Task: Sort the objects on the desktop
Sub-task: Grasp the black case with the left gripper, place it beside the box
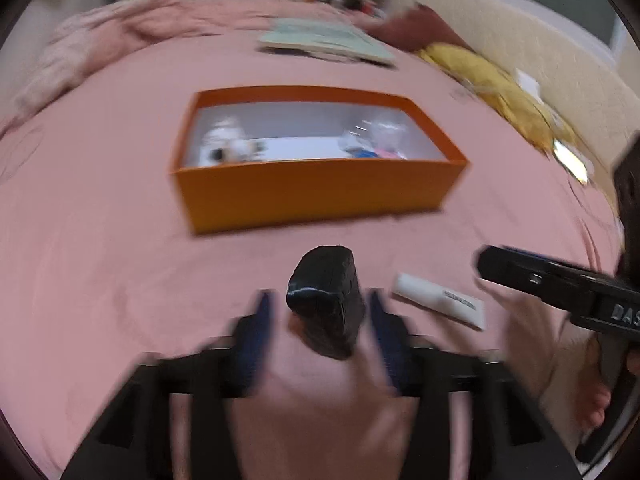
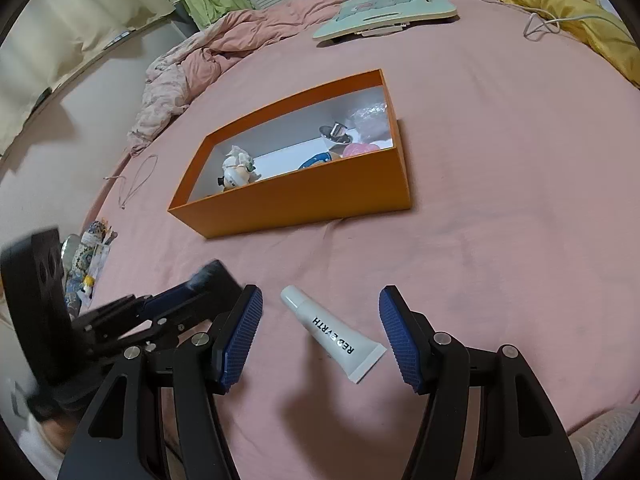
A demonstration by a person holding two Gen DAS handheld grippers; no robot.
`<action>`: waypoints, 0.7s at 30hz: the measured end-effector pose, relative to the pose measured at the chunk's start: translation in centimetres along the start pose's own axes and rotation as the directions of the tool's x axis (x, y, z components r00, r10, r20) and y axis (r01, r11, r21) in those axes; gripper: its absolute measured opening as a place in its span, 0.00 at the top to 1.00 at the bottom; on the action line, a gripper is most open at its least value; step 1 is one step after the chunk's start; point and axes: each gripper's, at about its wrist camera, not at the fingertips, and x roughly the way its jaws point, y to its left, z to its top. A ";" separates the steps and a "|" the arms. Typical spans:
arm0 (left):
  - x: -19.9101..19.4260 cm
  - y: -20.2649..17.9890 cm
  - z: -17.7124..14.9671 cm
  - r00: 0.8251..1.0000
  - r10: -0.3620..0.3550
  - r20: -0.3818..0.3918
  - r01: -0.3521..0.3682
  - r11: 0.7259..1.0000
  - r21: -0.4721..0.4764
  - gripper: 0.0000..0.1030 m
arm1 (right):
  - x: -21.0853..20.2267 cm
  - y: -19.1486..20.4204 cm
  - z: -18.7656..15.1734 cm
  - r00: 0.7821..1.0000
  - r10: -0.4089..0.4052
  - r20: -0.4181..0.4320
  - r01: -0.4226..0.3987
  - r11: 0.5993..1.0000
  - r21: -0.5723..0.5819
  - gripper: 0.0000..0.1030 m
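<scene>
An open orange box [image 1: 312, 190] [image 2: 304, 200] sits on the pink bedsheet and holds a small figurine [image 2: 237, 170], a metal piece [image 2: 335, 133] and other small items. A black block [image 1: 326, 300] lies on the sheet between the blue fingers of my left gripper [image 1: 320, 332], which is open around it; the view is blurred. A white tube [image 2: 334, 332] [image 1: 438, 300] lies between the fingers of my open right gripper [image 2: 320, 332], untouched. The left gripper [image 2: 168, 312] shows at the left of the right wrist view.
A pale green board [image 2: 384, 10] lies beyond the box. A rumpled pink blanket [image 2: 192, 64] is at the far left, a yellow cloth [image 2: 576, 12] with a white cable at the far right. The bed edge with clutter [image 2: 86, 264] runs along the left.
</scene>
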 end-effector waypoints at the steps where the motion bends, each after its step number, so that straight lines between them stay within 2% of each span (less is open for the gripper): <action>1: -0.4 0.5 0.1 1.000 0.005 0.027 -0.004 0.999 -0.032 0.20 | -0.1 0.0 0.0 1.000 -0.002 0.004 0.002 1.000 -0.001 0.40; 3: -1.2 1.3 0.3 0.997 0.013 0.082 -0.007 0.997 -0.075 0.20 | -0.3 0.0 -0.1 1.000 -0.009 0.012 0.010 1.000 -0.007 0.40; 5: -1.7 1.7 0.4 0.990 0.064 0.129 -0.054 0.995 -0.081 0.20 | -0.3 0.1 -0.1 1.000 -0.022 0.016 0.022 1.000 -0.017 0.40; 9: -1.1 2.4 0.7 0.989 0.098 0.109 -0.090 0.993 -0.080 0.19 | -0.8 0.8 -0.1 0.999 -0.008 0.043 0.010 0.999 -0.048 0.40; 13: -0.8 2.9 0.7 0.994 0.043 0.100 -0.029 0.990 -0.138 0.19 | -1.7 0.9 0.6 0.997 0.050 0.061 -0.047 0.998 -0.046 0.40; 15: -0.4 3.2 0.8 0.995 0.032 0.093 -0.017 0.987 -0.160 0.19 | -2.0 0.9 2.0 0.997 0.046 0.061 -0.044 0.998 -0.042 0.40; 18: -0.1 3.3 1.0 0.996 0.018 0.089 -0.002 0.984 -0.176 0.19 | -2.3 1.7 5.9 0.997 0.051 0.055 -0.049 0.998 -0.043 0.40; 19: -0.1 3.2 1.0 0.995 0.013 0.095 0.004 0.985 -0.173 0.19 | -2.1 2.2 7.6 0.998 0.048 0.040 -0.046 0.998 -0.051 0.40; 21: -0.1 3.0 1.2 0.995 0.005 0.103 0.013 0.985 -0.170 0.19 | -0.4 3.6 11.0 0.998 -0.014 -0.058 0.009 0.996 -0.087 0.40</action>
